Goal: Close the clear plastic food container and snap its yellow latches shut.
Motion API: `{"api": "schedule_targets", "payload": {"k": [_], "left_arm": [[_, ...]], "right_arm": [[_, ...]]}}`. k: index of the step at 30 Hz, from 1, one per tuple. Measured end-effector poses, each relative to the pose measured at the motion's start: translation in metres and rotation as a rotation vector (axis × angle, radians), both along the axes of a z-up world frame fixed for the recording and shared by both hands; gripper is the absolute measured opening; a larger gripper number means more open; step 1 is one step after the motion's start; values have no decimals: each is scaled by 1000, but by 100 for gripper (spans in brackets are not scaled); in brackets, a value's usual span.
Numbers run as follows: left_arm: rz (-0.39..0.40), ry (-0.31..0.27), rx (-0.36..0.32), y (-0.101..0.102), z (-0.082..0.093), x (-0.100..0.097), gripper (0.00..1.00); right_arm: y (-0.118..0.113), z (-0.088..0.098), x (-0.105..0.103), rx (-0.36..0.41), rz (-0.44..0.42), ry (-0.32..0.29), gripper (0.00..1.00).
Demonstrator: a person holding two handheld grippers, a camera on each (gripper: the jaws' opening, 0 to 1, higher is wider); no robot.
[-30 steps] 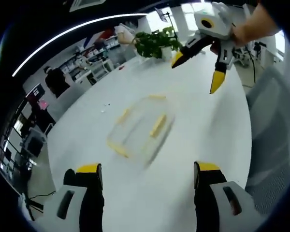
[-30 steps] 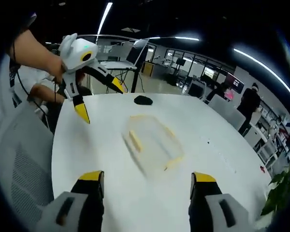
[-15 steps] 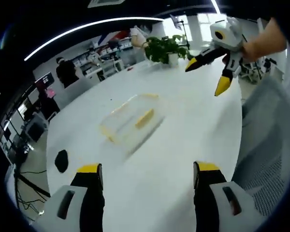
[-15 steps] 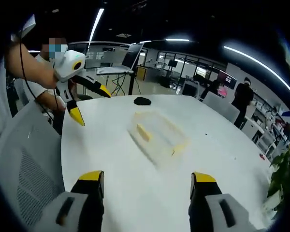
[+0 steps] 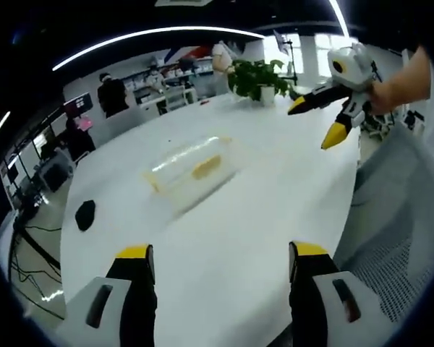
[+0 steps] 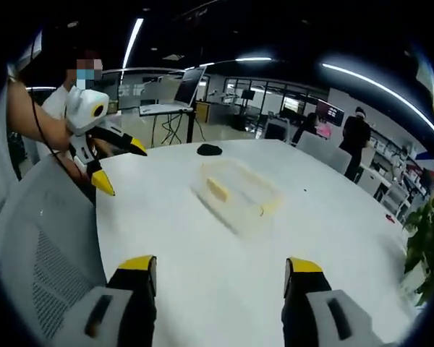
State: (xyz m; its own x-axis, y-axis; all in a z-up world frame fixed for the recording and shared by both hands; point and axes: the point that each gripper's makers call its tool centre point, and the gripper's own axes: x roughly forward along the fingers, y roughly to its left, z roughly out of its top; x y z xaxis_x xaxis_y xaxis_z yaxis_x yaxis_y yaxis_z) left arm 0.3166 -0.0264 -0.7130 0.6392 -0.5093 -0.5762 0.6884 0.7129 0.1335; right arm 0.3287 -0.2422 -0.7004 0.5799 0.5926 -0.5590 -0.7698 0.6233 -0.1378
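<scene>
While we hold both hand-held grippers wide, left point(image 5: 217, 264), right point(image 6: 220, 275), well short of container point(image 5: 192, 168) on surface point(image 5: 224, 238): approach step; next, reach lid, latches.

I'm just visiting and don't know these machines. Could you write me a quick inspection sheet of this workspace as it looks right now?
Surface: white table, mostly bare.
Job's things: clear container with yellow latches, mid-table, untouched; blurred, so lid state unclear.
Clutter: small black object near the table edge.
Grippers: left gripper and right gripper, both open, held above the table, apart from the container.
Cables: black cables on the floor.
Surroundings: potted plant, mesh chair, people standing, office desks.
</scene>
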Motion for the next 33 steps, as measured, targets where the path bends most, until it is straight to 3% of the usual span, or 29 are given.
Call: {"api": "schedule_targets", "payload": {"k": [9,24,33], "left_arm": [[10,-16,-57,-11,3,-1,72],[20,1,-65,-11,-5,-9,71],[16,5,-61,-13,-6,-9,71]], "right_arm": [[-7,-5,-7,11,-34,7,71],[-16,-15,-20,38,-76,19,72],[-17,-12,-17,46,-80,4,74]]}}
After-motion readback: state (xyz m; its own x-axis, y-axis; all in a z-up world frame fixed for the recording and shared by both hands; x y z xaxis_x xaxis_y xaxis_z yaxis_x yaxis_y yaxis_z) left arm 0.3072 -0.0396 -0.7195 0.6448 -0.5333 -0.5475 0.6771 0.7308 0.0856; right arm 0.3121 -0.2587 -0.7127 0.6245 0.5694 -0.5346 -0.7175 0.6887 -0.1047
